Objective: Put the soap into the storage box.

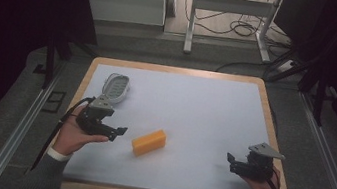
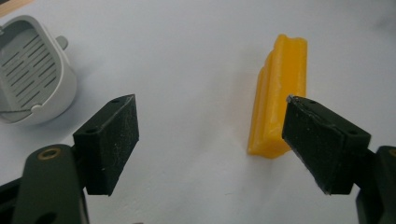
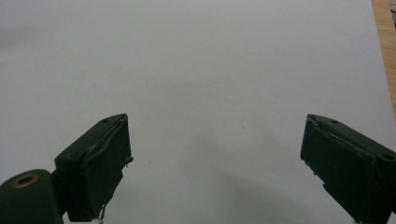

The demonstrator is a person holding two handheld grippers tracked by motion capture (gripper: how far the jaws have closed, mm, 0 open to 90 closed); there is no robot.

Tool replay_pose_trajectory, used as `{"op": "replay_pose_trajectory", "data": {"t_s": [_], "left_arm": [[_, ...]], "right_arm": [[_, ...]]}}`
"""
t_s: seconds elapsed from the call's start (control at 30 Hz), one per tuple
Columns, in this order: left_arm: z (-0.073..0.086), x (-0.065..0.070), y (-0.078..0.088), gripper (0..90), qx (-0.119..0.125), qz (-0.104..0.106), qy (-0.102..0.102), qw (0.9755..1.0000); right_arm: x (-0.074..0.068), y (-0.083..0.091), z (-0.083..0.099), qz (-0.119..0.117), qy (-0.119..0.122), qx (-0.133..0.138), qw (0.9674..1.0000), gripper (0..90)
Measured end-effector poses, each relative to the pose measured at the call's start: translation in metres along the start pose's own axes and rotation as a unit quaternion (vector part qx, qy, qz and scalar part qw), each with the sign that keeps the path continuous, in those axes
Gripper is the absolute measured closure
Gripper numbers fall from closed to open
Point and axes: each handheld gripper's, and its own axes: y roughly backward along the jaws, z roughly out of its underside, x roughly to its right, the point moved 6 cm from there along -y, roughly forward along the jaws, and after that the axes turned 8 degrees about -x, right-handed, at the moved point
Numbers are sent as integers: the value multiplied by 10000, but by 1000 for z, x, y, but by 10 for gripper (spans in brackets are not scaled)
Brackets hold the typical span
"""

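High view: two hands hold grippers over a white table (image 1: 215,106), and a yellow block (image 1: 148,142) lies between them.

From where I stand, the left gripper (image 1: 118,132) is just beside the yellow block and points at it, with its jaws spread wide and nothing in them. The left gripper view shows the block (image 2: 280,98) lying flat on the table, near the far jaw, not yet between the two. A grey slotted dish (image 1: 116,87) sits behind that hand, near the table's far left corner. The right gripper (image 1: 230,162) waits well apart on the other side, jaws wide too, holding nothing. I think the reach for the block is under way. Next, the left gripper must slide over so the block sits between its jaws, then squeeze.
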Motion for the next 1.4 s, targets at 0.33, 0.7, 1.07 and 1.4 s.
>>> {"op": "replay_pose_trajectory", "data": {"t_s": [0.33,0.7,1.07,1.4], "left_arm": [[-15,12,-7,224,-234,-49,-181,9996],[-32,22,-16,252,-511,141,-391,9978],[-35,40,-38,248,-937,299,-617,9932],[-36,54,-63,275,-1305,464,-746,9875]], "right_arm": [[-2,-4,-9,-73,79,72,9999,87],[-2,1,-4,-13,44,67,10000,87],[1,2,2,38,-23,13,10000,87],[-1,-1,3,44,7,-30,10000,87]]}}
